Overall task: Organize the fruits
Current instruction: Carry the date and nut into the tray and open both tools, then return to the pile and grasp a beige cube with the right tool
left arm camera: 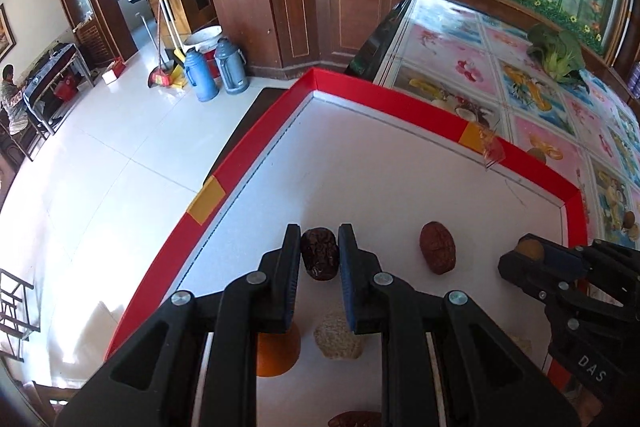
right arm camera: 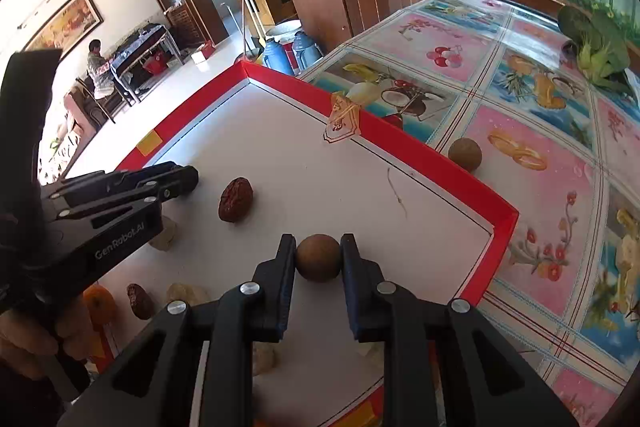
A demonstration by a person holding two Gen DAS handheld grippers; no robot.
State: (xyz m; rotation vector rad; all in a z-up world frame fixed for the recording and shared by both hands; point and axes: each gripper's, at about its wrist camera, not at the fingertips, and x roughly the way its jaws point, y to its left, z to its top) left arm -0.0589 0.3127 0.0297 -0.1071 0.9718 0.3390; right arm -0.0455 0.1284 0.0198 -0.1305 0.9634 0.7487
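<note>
My left gripper (left arm camera: pixel 320 233) is shut on a dark wrinkled date (left arm camera: pixel 320 257), held just above the white tray with the red rim (left arm camera: pixel 384 103). A redder date (left arm camera: pixel 437 247) lies on the tray to its right. My right gripper (right arm camera: pixel 319 241) is shut on a round brown longan (right arm camera: pixel 319 257) near the tray's right corner. The same gripper (left arm camera: pixel 528 255) shows at the right of the left wrist view. In the right wrist view the left gripper (right arm camera: pixel 190 177) comes in from the left, its date hidden; the loose date (right arm camera: pixel 236 200) lies beside it.
An orange fruit (left arm camera: pixel 278 351), a beige lump (left arm camera: pixel 338 341) and another date (right arm camera: pixel 139 301) lie on the near part of the tray. A second longan (right arm camera: pixel 465 154) rests on the flowered tablecloth (right arm camera: pixel 540 107) outside the rim. Leafy greens (left arm camera: pixel 558 53) sit at the far right.
</note>
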